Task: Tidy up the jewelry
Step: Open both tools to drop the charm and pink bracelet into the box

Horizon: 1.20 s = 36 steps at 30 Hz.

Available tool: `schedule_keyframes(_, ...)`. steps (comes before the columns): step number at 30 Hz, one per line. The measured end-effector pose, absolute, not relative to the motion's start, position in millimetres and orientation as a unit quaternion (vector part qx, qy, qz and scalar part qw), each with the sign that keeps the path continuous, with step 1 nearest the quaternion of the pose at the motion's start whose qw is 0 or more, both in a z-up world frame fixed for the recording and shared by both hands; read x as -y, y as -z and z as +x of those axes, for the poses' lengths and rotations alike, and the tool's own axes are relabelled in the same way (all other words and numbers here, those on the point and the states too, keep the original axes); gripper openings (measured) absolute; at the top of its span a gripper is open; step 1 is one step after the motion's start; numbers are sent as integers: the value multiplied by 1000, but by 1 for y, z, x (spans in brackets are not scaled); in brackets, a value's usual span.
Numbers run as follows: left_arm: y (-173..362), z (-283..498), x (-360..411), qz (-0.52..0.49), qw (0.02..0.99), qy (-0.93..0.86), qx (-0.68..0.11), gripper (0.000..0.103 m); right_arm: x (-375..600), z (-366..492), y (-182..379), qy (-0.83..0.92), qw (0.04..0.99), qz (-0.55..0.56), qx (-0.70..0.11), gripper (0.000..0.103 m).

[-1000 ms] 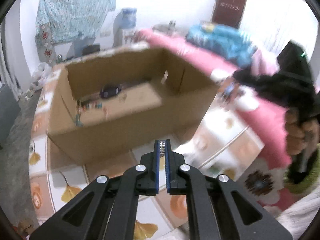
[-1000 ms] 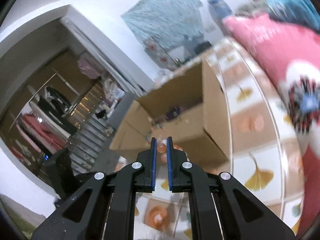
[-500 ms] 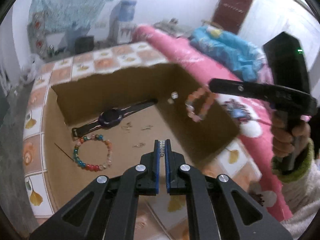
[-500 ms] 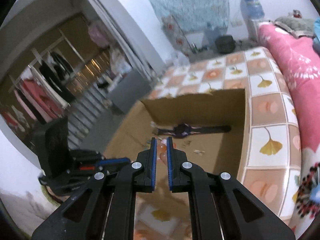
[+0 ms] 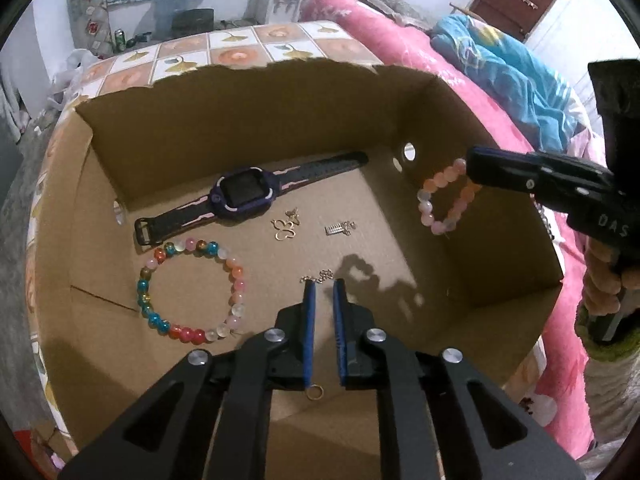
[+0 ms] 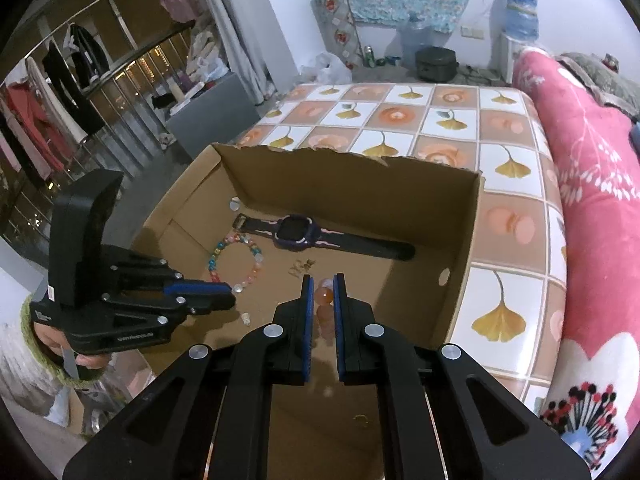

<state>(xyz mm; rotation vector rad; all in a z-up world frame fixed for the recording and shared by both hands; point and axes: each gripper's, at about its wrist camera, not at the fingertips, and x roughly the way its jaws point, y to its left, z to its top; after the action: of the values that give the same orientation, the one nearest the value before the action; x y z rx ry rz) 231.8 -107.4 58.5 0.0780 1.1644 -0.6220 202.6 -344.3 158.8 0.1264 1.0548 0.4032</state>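
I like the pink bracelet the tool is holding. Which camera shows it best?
The left wrist view: the whole pink bracelet hangs in plain sight from the right gripper, above the box. In the right wrist view only a few of its beads peek out between that gripper's fingers.

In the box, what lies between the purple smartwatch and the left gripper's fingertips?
In the left wrist view, small gold charms and a thin chain lie on the cardboard between the smartwatch and the left gripper.

In the box (image 5: 248, 120), the watch (image 5: 244, 196) lies beyond the left gripper (image 5: 323, 292); a bead bracelet (image 5: 188, 292) left of it; small charms (image 5: 286, 228) between; a chain (image 5: 318, 278) at its tips.
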Motion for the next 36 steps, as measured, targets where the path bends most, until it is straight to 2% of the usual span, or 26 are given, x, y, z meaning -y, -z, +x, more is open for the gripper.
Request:
schedule_keyframes(5, -74, 228, 93, 21, 806, 285, -519, 26, 343, 207, -159, -188, 841, 42, -506, 8)
schedule_keyframes(7, -83, 226, 86, 17, 817, 280, -505, 44, 340, 208, -160, -183, 840, 25, -510, 8)
schedule_keyframes(8, -89, 223, 79, 14, 825, 275, -493, 48, 338, 208, -160, -182, 840, 19, -511, 8)
schedule_keyframes(10, -99, 222, 71, 13, 836, 262, -482, 63, 332, 208, -158, -186, 835, 4, -518, 13)
schedule_keyframes(11, -105, 219, 64, 10, 843, 256, -473, 65, 328, 208, -156, -189, 833, -1, -520, 16)
schedule_keyframes(13, -113, 217, 54, 0, 851, 250, -463, 76, 321, 205, -153, -196, 829, -4, -524, 22)
schedule_keyframes(14, -118, 215, 44, -9, 856, 244, -457, 77, 320, 203, -153, -198, 829, -3, -523, 25)
schedule_keyframes(18, -128, 211, 15, -42, 868, 225, -441, 82, 329, 192, -164, -193, 842, 24, -503, 27)
schedule_keyframes(21, -130, 208, -5, -64, 876, 210, -430, 88, 349, 180, -180, -175, 861, 55, -475, 36)
schedule_keyframes(23, -126, 209, -16, -84, 875, 198, -433, 90, 369, 171, -189, -147, 875, 82, -454, 51)
schedule_keyframes(25, -112, 212, -23, -112, 864, 188, -454, 91, 387, 164, -193, -121, 882, 112, -441, 58)
schedule_keyframes(28, -88, 215, -22, -147, 837, 197, -490, 91, 413, 157, -185, -88, 878, 166, -439, 61)
schedule_keyframes(32, -61, 217, -15, -214, 784, 220, -540, 91, 418, 159, -145, -75, 838, 211, -498, 62)
schedule_keyframes(36, -63, 208, -11, -215, 787, 207, -539, 93, 393, 155, -123, -124, 801, 230, -539, 64)
